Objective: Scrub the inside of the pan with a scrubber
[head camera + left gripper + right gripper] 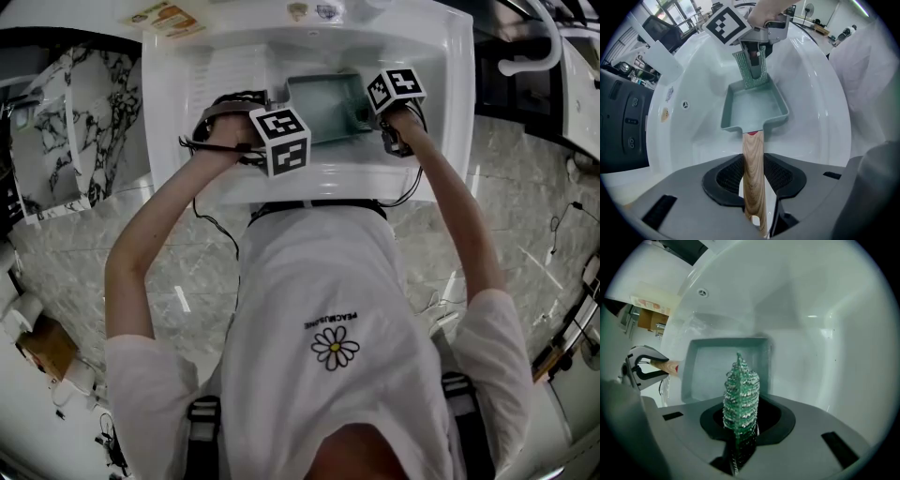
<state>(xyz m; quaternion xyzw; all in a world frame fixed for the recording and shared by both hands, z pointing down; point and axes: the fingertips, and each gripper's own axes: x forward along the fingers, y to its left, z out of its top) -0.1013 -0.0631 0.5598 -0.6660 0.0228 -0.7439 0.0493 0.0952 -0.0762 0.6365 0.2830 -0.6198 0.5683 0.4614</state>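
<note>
A square pale-green pan (754,108) (726,366) (328,106) sits inside the white sink (441,103). Its wooden handle (753,173) runs back between the jaws of my left gripper (753,187) (246,131), which is shut on it. My right gripper (739,427) (386,111) is shut on a green mesh scrubber (740,399) (751,70), held upright. In the left gripper view the scrubber's lower edge reaches the pan's far rim. The right gripper view shows the scrubber standing in front of the pan's inside.
The sink's curved white walls (820,93) close in on all sides of the pan. An overflow hole (685,105) (702,293) sits in the back wall. Cables (211,220) hang below the sink's front edge. Marble floor (84,244) lies around the sink.
</note>
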